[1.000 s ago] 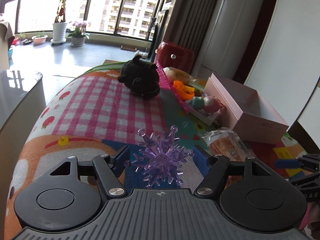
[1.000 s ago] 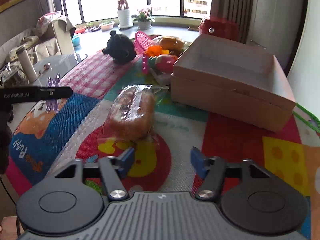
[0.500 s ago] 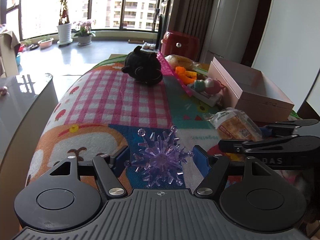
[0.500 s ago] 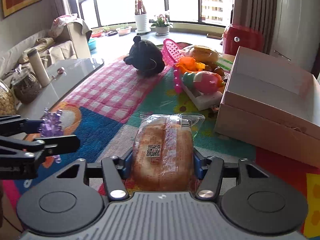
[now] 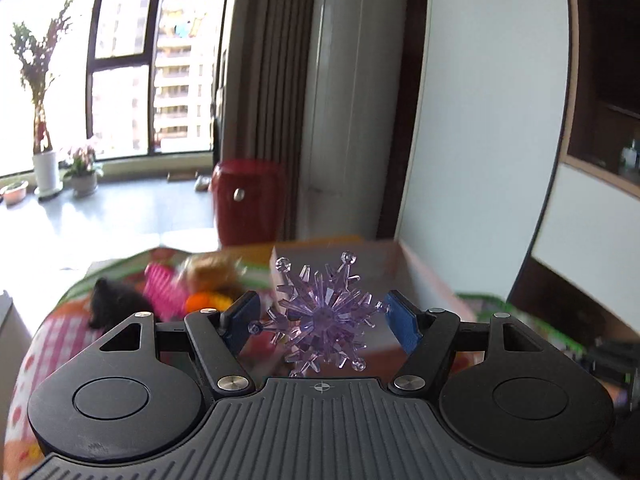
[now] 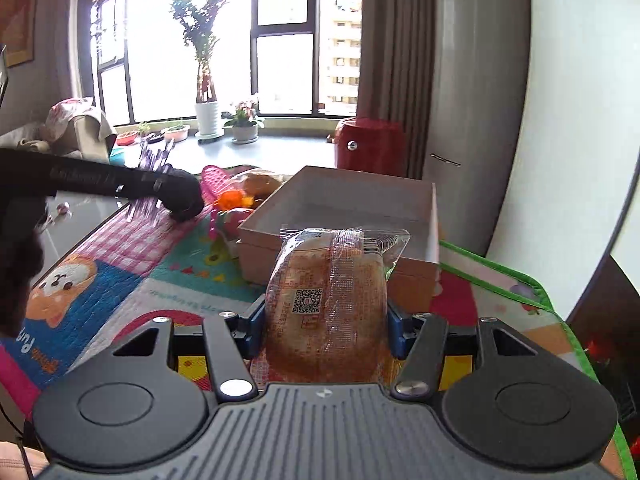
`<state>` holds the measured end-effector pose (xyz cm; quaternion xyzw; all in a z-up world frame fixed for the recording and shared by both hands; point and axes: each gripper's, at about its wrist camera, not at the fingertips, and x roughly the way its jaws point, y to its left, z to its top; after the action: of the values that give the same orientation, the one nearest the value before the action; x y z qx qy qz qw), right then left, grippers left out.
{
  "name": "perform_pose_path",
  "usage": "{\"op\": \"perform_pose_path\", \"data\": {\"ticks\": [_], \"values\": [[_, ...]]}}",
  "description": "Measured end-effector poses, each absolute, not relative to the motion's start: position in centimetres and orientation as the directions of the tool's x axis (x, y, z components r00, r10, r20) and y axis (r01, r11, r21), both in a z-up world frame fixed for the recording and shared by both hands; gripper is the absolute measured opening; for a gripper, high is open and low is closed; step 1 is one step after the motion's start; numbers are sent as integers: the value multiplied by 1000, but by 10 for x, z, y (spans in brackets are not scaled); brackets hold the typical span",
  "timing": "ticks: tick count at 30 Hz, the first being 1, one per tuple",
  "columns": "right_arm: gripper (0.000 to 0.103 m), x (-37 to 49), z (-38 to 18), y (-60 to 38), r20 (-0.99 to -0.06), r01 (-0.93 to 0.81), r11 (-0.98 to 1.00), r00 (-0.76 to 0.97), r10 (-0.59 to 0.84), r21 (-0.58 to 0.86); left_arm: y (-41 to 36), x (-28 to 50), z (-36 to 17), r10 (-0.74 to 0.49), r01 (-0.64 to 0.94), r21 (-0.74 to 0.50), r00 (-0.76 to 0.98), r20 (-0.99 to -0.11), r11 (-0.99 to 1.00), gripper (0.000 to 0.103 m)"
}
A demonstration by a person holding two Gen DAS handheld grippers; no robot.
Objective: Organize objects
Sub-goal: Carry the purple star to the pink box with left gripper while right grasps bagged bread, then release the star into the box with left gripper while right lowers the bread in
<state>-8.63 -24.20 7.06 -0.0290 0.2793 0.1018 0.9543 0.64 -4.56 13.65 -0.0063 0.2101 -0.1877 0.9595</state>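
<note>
1. Left gripper (image 5: 318, 312) is clamped on the purple crystal snowflake (image 5: 320, 314): both blue pads touch its spikes and it hangs clear of the table.
2. Seen from the left wrist, the snowflake sits in front of the near wall of the pink open box (image 5: 360, 256). The view is blurred, so I cannot tell whether it is over the box or short of it.
3. Right gripper (image 6: 326, 324) is clamped on the wrapped bread (image 6: 326, 300). The pads press both sides of the packet, which stands upright with its QR label facing the camera.
4. From the right wrist, the bread is lifted off the colourful play mat (image 6: 120, 280), just in front of the box (image 6: 340, 200), with the packet's top overlapping the box's near wall.
5. The box stands open and what shows of its inside is bare.
6. Left of the box: a pink basket (image 6: 212, 180), orange toy pieces (image 6: 232, 200) and another wrapped bun (image 6: 260, 182), bunched close to its left wall.
7. Black plush toy (image 5: 116, 300) lies farther left of the box on the pink checked part of the mat.
8. Red bin (image 6: 372, 144) stands on the floor behind the box.
9. The left gripper's black body (image 6: 100, 178) crosses the right-wrist view, left of the box.
</note>
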Motion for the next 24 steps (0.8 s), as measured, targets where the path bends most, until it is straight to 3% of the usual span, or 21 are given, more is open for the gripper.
{"op": "perform_pose_path", "data": {"ticks": [2, 6, 11, 15, 22, 23, 24], "values": [[57, -84, 69, -255, -538, -178, 984, 828, 161, 21, -62, 36, 138, -406, 393, -113, 837, -367, 913, 75], [57, -75, 66, -275, -545, -129, 990, 828, 135, 49, -82, 85, 107, -398, 380, -132, 803, -443, 915, 75], [56, -56, 78, -290, -521, -97, 994, 847, 106, 45, -49, 81, 87, -417, 356, -225, 833, -363, 907, 74], [57, -14, 94, -288, -499, -94, 994, 860, 108, 53, -74, 103, 86, -471, 450, -156, 769, -432, 879, 74], [57, 44, 103, -271, -498, -76, 994, 861, 103, 74, -29, 101, 92, -438, 355, -282, 833, -336, 891, 74], [59, 50, 102, -270, -500, -90, 993, 858, 114, 72, -18, 97, 89, -416, 326, -290, 843, -342, 900, 74], [72, 56, 101, -268, -504, -105, 992, 854, 126, 71, -7, 93, 85, -396, 296, -305, 849, -350, 905, 74]]}}
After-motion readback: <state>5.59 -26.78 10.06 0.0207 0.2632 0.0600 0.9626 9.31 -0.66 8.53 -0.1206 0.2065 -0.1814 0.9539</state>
